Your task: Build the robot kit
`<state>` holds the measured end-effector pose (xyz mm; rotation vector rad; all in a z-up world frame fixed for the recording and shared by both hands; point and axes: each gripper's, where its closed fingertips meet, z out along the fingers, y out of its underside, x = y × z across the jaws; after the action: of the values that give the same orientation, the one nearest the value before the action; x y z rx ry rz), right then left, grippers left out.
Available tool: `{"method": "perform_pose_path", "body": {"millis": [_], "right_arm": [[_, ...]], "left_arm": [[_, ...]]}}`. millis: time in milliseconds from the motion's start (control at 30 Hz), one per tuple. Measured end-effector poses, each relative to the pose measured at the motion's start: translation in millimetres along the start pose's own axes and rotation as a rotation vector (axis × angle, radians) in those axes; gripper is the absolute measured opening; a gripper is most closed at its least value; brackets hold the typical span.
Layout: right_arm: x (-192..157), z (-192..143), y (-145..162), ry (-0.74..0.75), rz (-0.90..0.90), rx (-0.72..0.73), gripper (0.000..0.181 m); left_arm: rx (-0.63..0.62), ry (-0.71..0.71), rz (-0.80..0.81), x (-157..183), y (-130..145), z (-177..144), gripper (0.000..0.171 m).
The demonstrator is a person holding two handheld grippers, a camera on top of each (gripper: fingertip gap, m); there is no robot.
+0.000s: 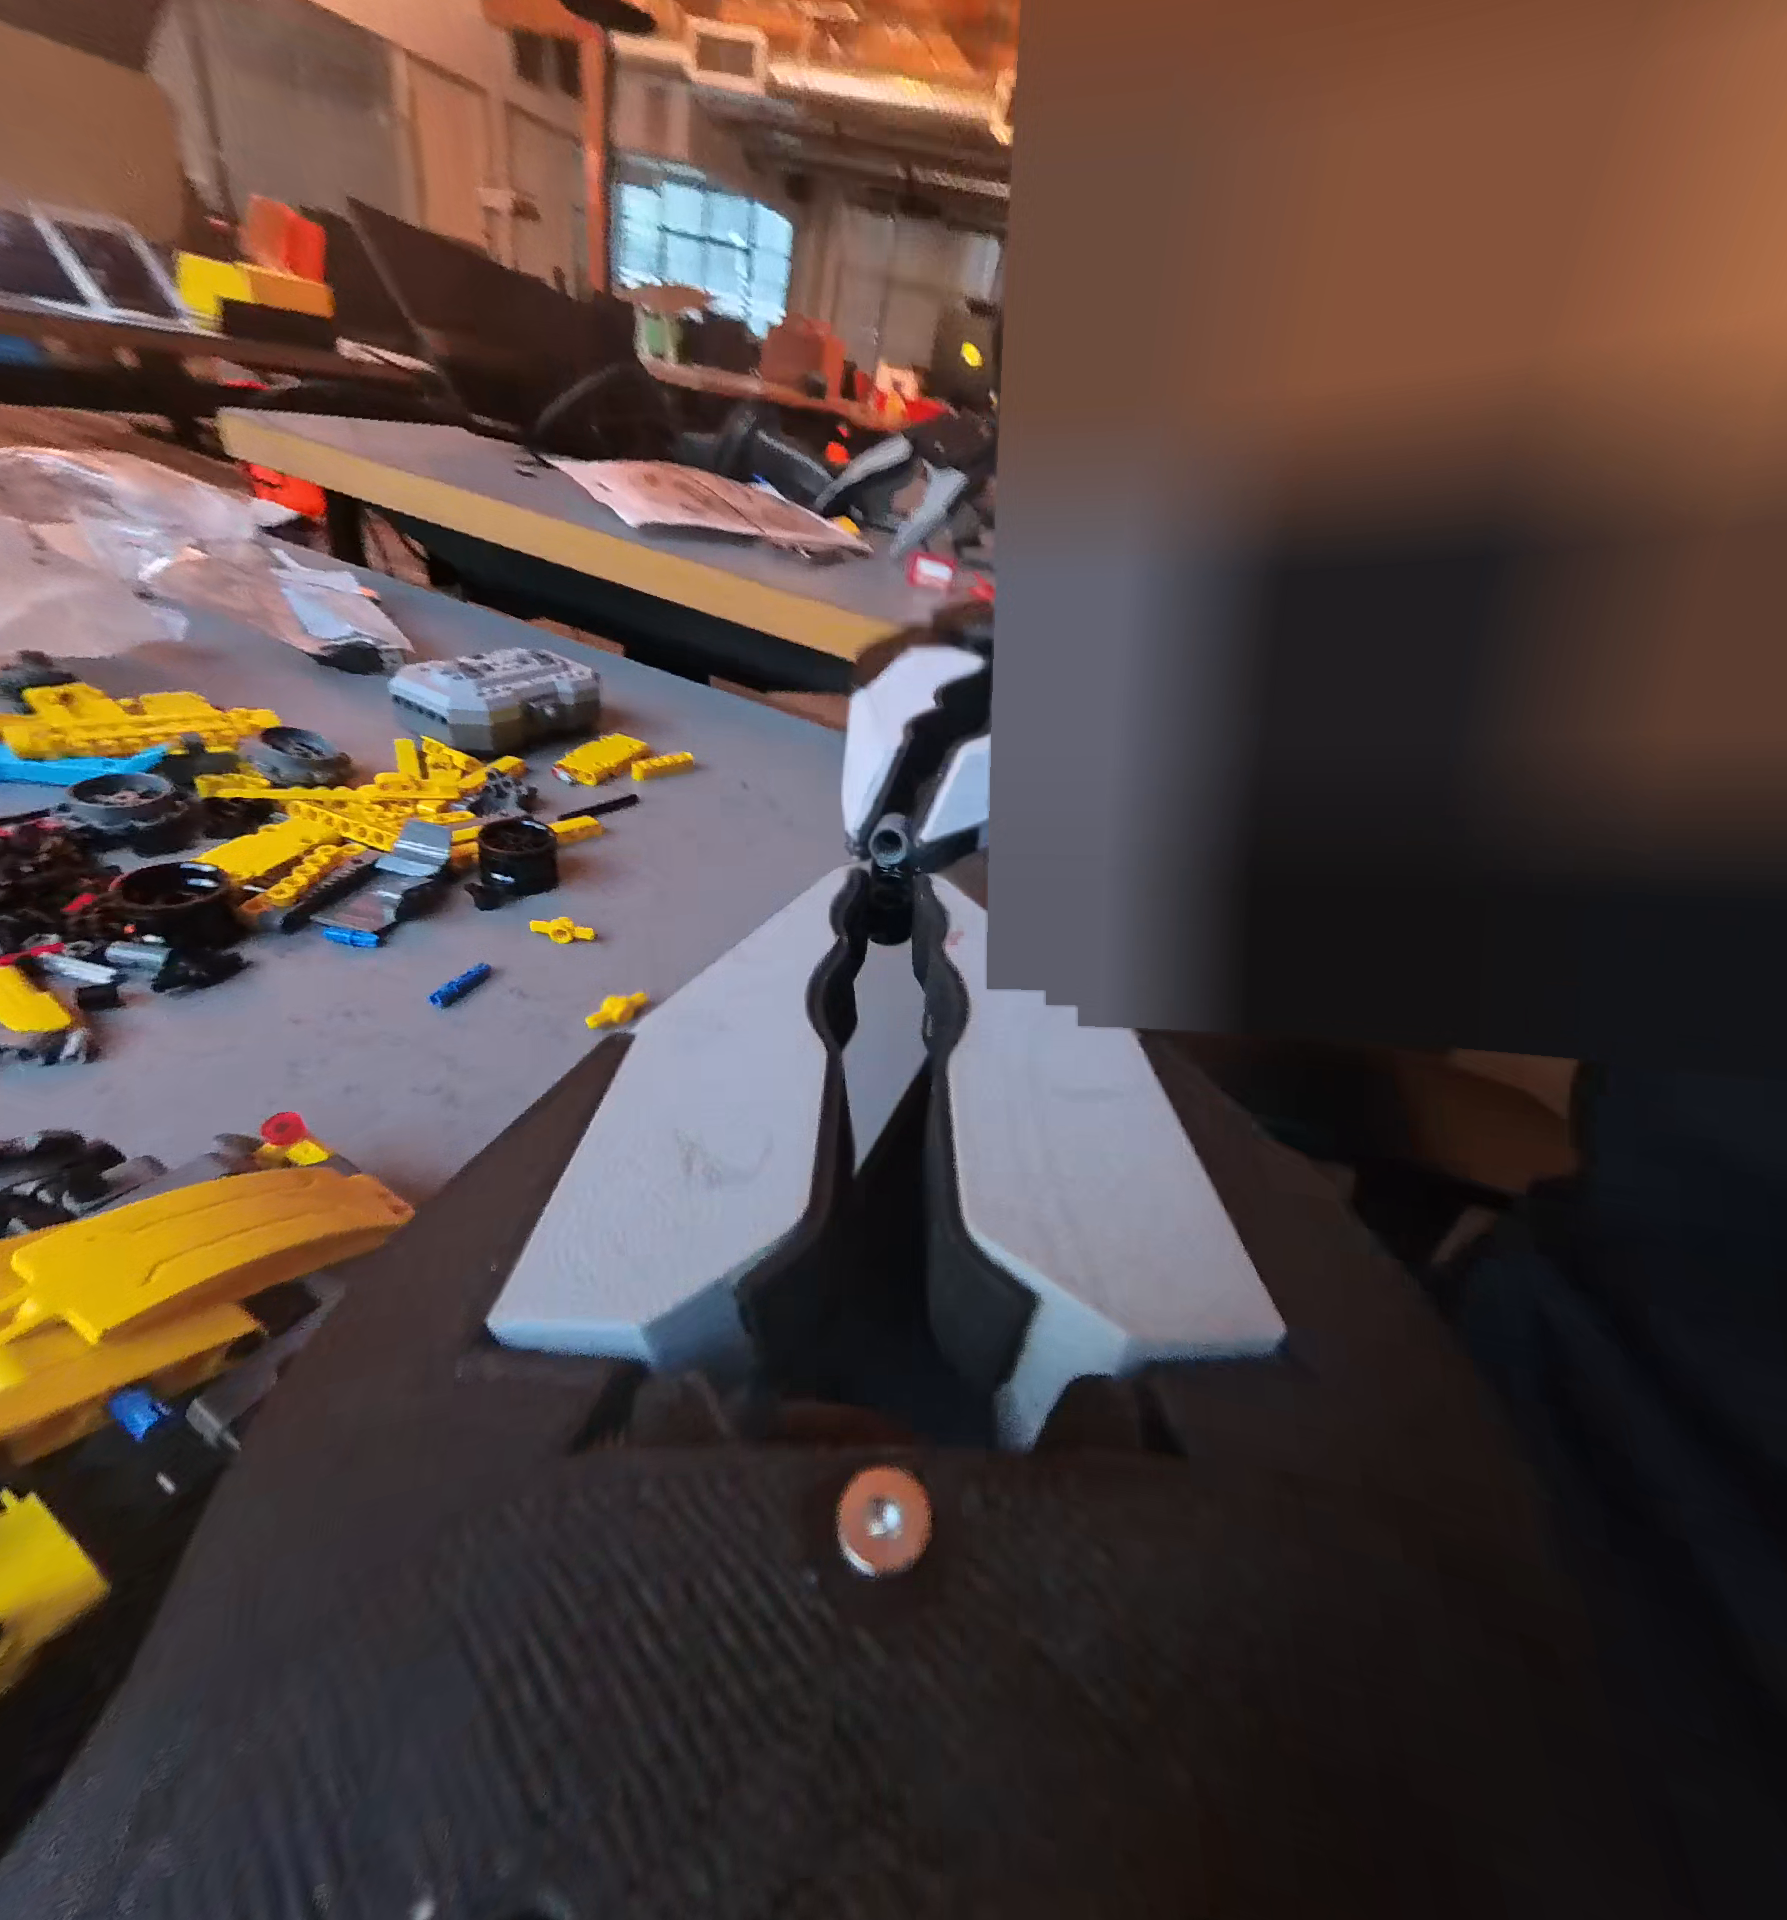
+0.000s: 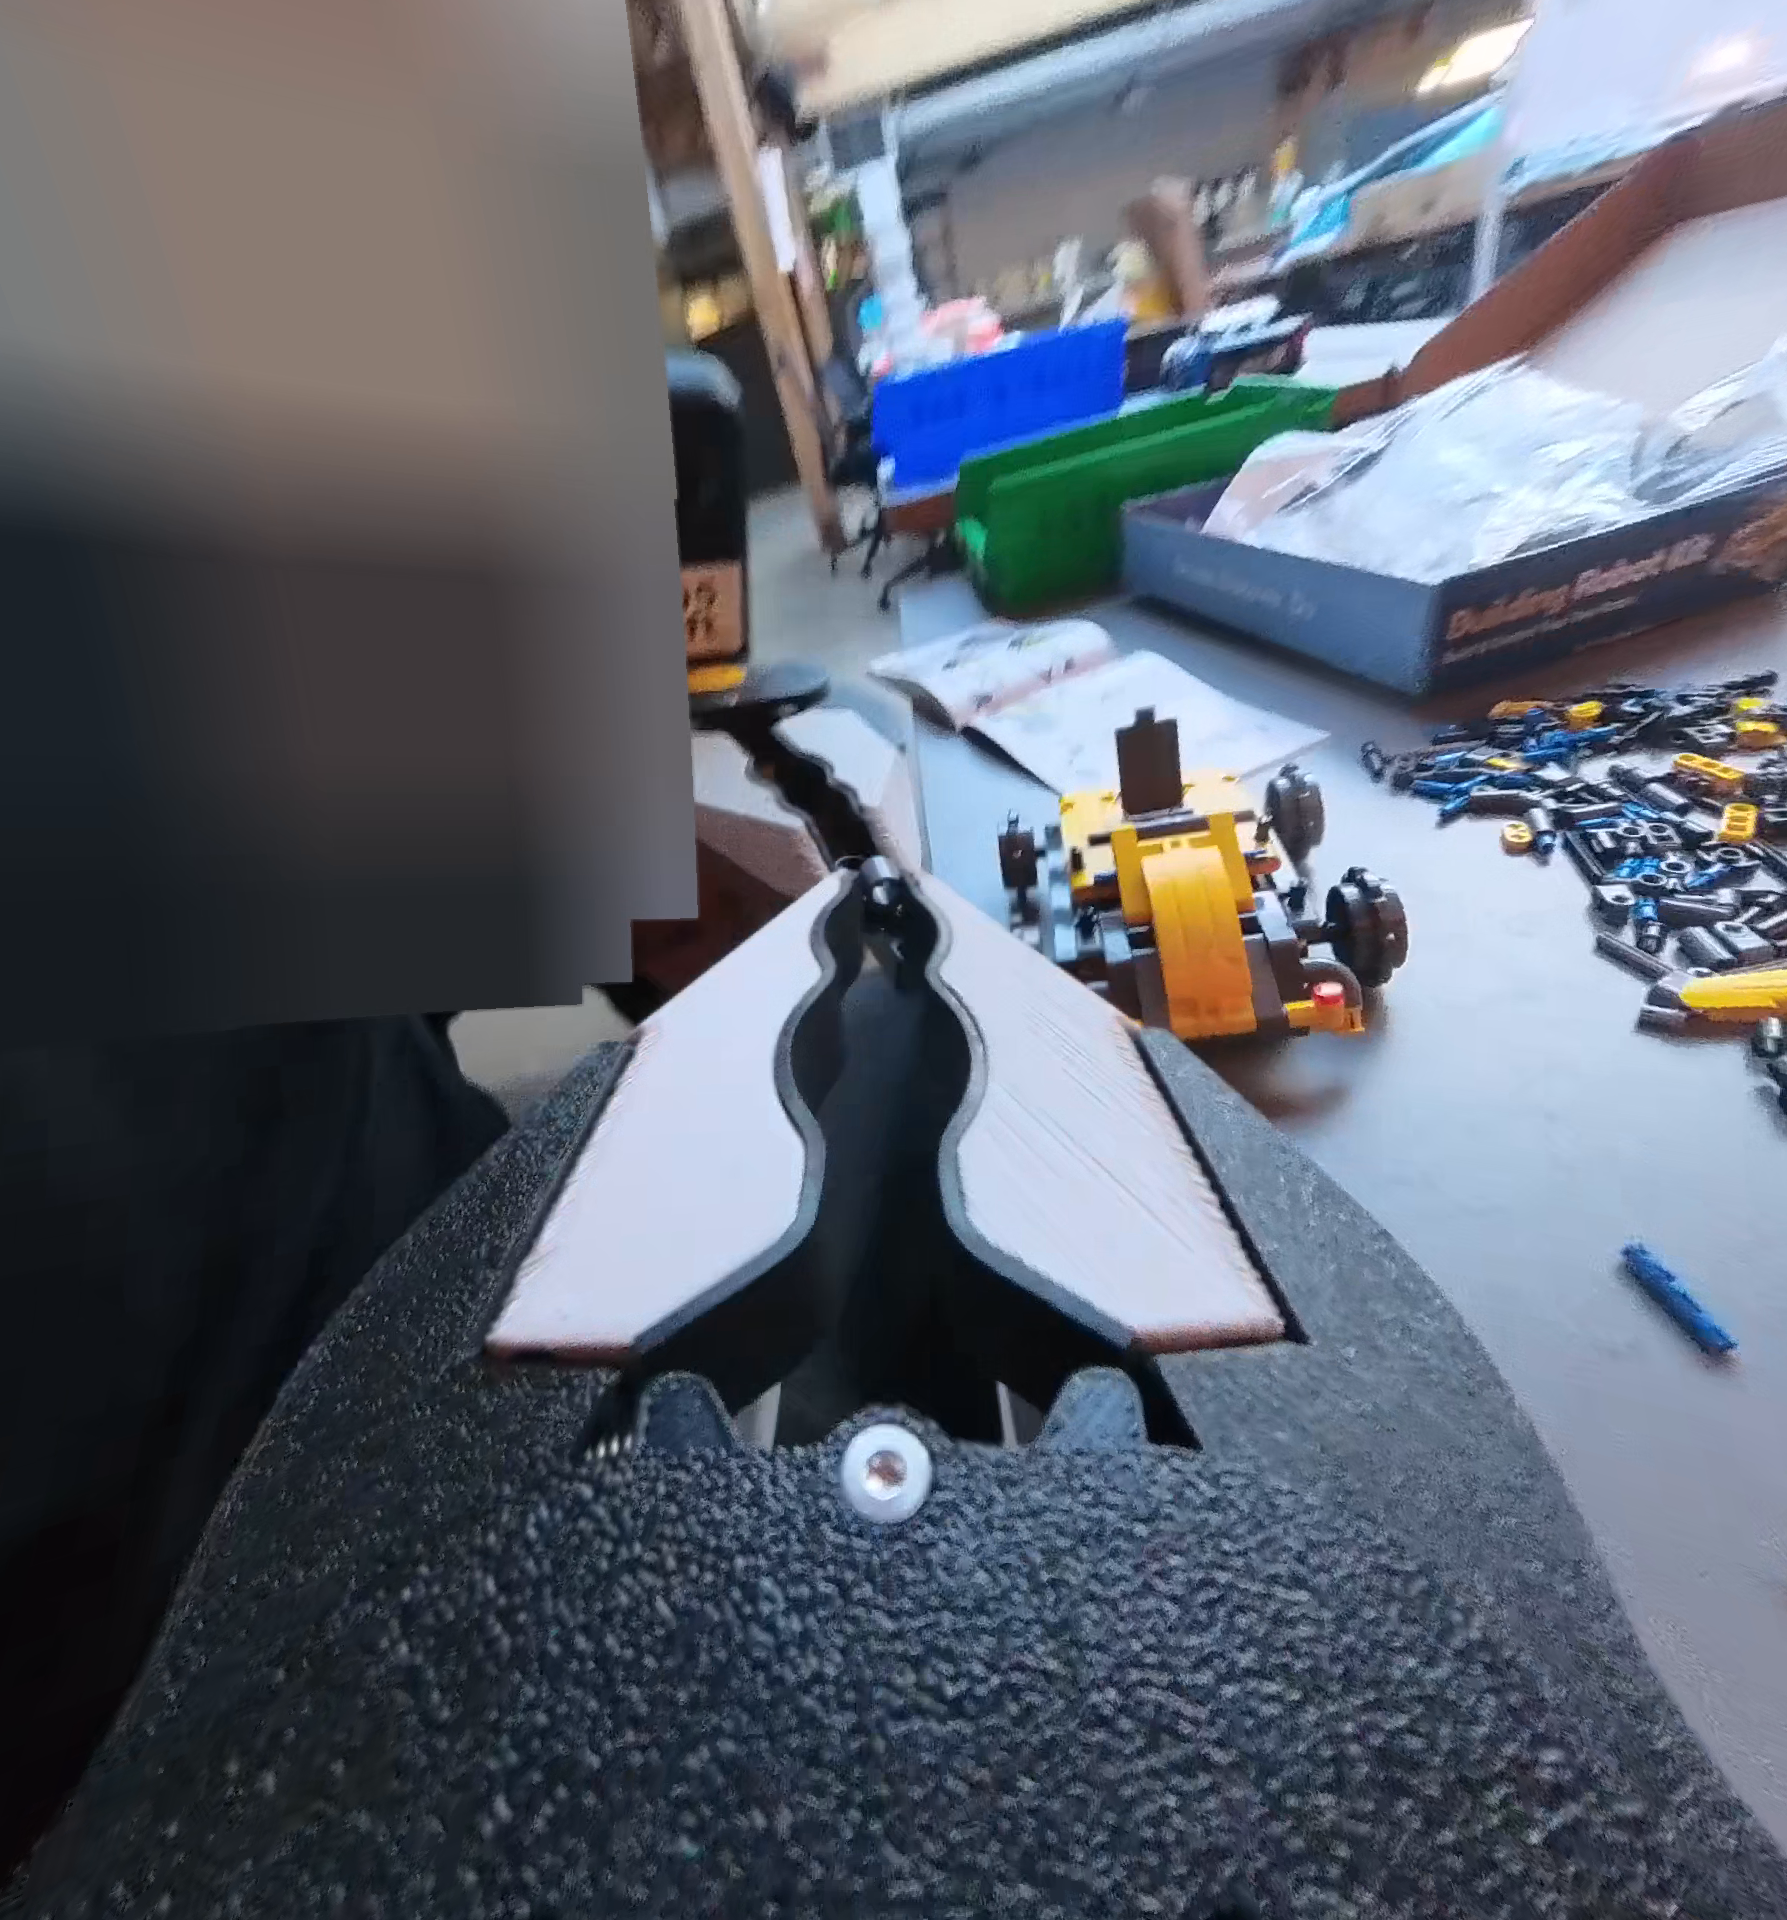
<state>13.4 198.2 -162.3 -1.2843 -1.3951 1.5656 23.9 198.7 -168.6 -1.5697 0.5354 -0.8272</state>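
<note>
My left gripper (image 1: 884,896) is shut on a small black building-toy piece (image 1: 885,923) at its tips. My right gripper (image 2: 878,885) is shut on a small dark grey connector (image 2: 881,873). The two grippers point at each other, tip to tip, above the near edge of the grey table (image 1: 453,1060). In the left wrist view the right gripper (image 1: 904,800) shows just beyond my tips with the grey connector (image 1: 889,840) at its end. In the right wrist view the left gripper (image 2: 835,826) comes in from the upper left. The two pieces are touching or nearly so.
A yellow and black toy car (image 2: 1195,914) stands on the table; it also shows in the left wrist view (image 1: 141,1309). Loose yellow, black and blue parts (image 1: 245,831) lie in piles (image 2: 1647,831). Also present are a grey battery box (image 1: 499,696), an open booklet (image 2: 1076,696), a kit box (image 2: 1440,603) and a loose blue pin (image 2: 1678,1311). The tips of both grippers are at nearly the same place. The loose blue pin (image 2: 1678,1311) is about 20 centimeters from both grippers' fingertips. The left camera catches it too, in the left wrist view (image 1: 471,980).
</note>
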Motion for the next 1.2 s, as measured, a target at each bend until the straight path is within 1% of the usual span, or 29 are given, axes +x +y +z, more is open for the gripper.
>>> {"method": "perform_pose_path", "body": {"millis": [67, 133, 200, 233, 267, 300, 333, 367, 400, 467, 500, 533, 600, 667, 700, 733, 800, 900, 967, 1067, 1200], "right_arm": [[8, 2, -5, 0.047, 0.073, 0.097, 0.004], [17, 3, -9, 0.075, 0.191, 0.208, 0.004], [25, 2, -14, 0.094, 0.293, 0.316, 0.003], [30, -2, -19, 0.102, 0.343, 0.391, 0.005], [41, -18, -30, 0.11, 0.415, 0.507, 0.004], [54, -38, -41, 0.12, 0.464, 0.595, 0.004], [62, -49, -46, 0.146, 0.447, 0.596, 0.003], [65, -49, -42, 0.188, 0.379, 0.507, 0.004], [65, -41, -31, 0.227, 0.308, 0.373, 0.005], [64, -30, -8, 0.27, 0.225, 0.165, 0.005], [64, -29, 3, 0.27, 0.197, 0.083, 0.005], [61, -29, 11, 0.25, 0.177, 0.031, 0.005], [57, -31, 29, 0.215, 0.167, -0.06, 0.006], [62, -37, 58, 0.247, 0.16, -0.193, 0.006], [60, -39, 68, 0.249, 0.156, -0.236, 0.006], [58, -41, 75, 0.253, 0.147, -0.273, 0.006], [59, -45, 84, 0.293, 0.116, -0.325, 0.006], [60, -39, 81, 0.309, 0.104, -0.337, 0.006], [65, -36, 85, 0.33, 0.098, -0.385, 0.006], [72, -36, 91, 0.372, 0.077, -0.446, 0.006], [75, -44, 92, 0.404, 0.076, -0.465, 0.006]], "left_arm": [[0.048, -0.076, -0.017, -7, -5, 1, 0.006], [0.079, -0.129, -0.048, -16, -10, 1, 0.006], [0.087, -0.16, -0.071, -23, -10, 4, 0.006], [0.082, -0.173, -0.061, -24, -9, 5, 0.005], [0.006, -0.177, -0.035, -22, 5, 8, 0.005], [-0.024, -0.187, -0.002, -20, 17, 9, 0.005], [-0.044, -0.18, 0.001, -16, 29, 10, 0.005], [-0.054, -0.151, -0.008, -12, 35, 12, 0.005], [-0.072, -0.133, -0.001, -11, 37, 14, 0.005], [-0.076, -0.17, 0.096, -19, 26, 17, 0.005], [-0.111, -0.18, 0.118, -24, 26, 20, 0.005], [-0.151, -0.2, 0.116, -29, 30, 24, 0.005], [-0.212, -0.231, 0.102, -38, 47, 30, 0.005], [-0.324, -0.235, 0.092, -41, 77, 35, 0.005], [-0.384, -0.248, 0.114, -42, 90, 35, 0.005], [-0.418, -0.259, 0.146, -43, 97, 35, 0.005], [-0.438, -0.279, 0.203, -43, 98, 36, 0.005], [-0.468, -0.311, 0.239, -49, 100, 40, 0.005], [-0.496, -0.324, 0.231, -51, 102, 44, 0.005], [-0.527, -0.308, 0.2, -50, 104, 48, 0.015], [-0.547, -0.332, 0.212, -54, 106, 38, 0.024]]}}
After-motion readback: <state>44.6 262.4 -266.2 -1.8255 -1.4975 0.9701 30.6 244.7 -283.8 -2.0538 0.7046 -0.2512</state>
